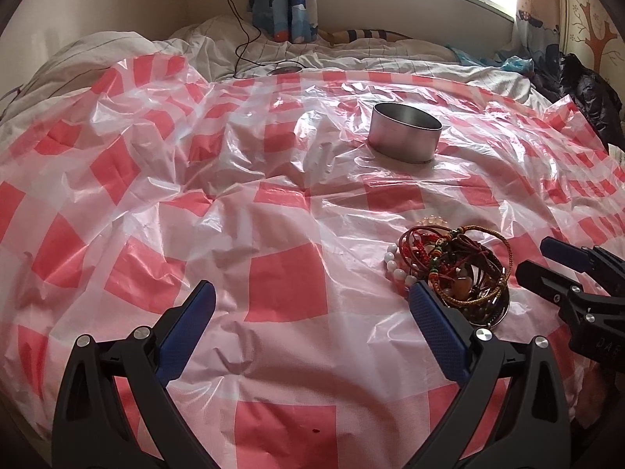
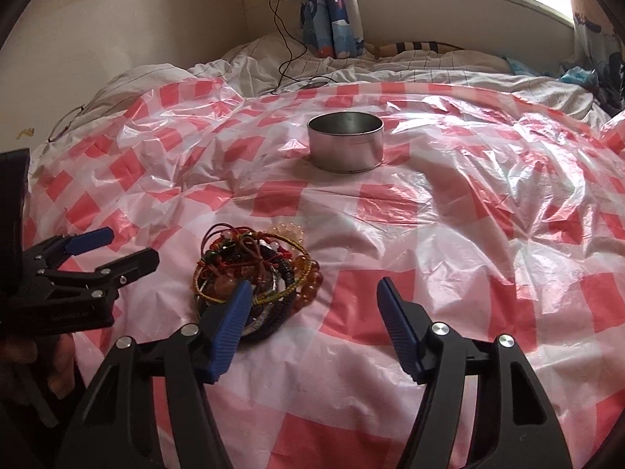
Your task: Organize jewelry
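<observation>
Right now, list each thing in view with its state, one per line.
Metal tin: upright, lid off, nothing visible inside.
Jewelry pile: tangled heap on the plastic sheet, outside the tin.
Plastic sheet: spread out, wrinkled.
Left gripper: open, holding nothing.
Right gripper: open, beside the pile.
Charging cable: plugged in.

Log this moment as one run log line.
left gripper: open, empty | right gripper: open, empty | bracelet pile: between grippers, untouched | metal tin: beyond pile, looks empty

checked plastic sheet (image 1: 287, 281), rumpled bedding (image 1: 218, 45)
</observation>
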Motion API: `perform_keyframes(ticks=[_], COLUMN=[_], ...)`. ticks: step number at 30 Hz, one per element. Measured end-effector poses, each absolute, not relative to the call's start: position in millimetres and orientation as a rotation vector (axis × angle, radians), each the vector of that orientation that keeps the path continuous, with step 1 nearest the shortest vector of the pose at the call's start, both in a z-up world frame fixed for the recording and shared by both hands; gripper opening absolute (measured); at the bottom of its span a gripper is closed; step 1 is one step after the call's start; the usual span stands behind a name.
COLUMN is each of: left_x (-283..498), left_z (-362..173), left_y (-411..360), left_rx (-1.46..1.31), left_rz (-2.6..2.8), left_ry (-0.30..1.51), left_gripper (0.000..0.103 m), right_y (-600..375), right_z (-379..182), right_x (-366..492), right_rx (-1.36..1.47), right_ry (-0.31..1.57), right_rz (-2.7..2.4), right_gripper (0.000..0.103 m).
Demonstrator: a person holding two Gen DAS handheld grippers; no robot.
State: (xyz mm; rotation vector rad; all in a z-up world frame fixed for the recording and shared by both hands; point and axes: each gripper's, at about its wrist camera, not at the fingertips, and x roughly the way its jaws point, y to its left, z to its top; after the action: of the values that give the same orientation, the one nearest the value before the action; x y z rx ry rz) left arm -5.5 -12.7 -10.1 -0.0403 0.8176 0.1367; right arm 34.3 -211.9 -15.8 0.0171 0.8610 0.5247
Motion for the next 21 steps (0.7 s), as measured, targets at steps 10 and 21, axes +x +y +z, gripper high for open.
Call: perform_keyframes(ticks=[10, 21], left_x=[-3.0, -1.8], left_z=[-11.9, -13.4], left_y=[-15.6, -17.9], left_rx=[-0.049, -0.054], left_rz=[0.118, 0.107], left_ry=[0.829, 0.837], left_gripper=[0.095, 0.095], right_y=[-214.7, -209.9], right_z=[-29.8, -36.9], right_x=[55.4, 62.8], right_rx=[0.18, 0.192], right_ry=[0.958, 0.987], right_rz=[0.597, 0.608], right_gripper=[0.055, 0.043])
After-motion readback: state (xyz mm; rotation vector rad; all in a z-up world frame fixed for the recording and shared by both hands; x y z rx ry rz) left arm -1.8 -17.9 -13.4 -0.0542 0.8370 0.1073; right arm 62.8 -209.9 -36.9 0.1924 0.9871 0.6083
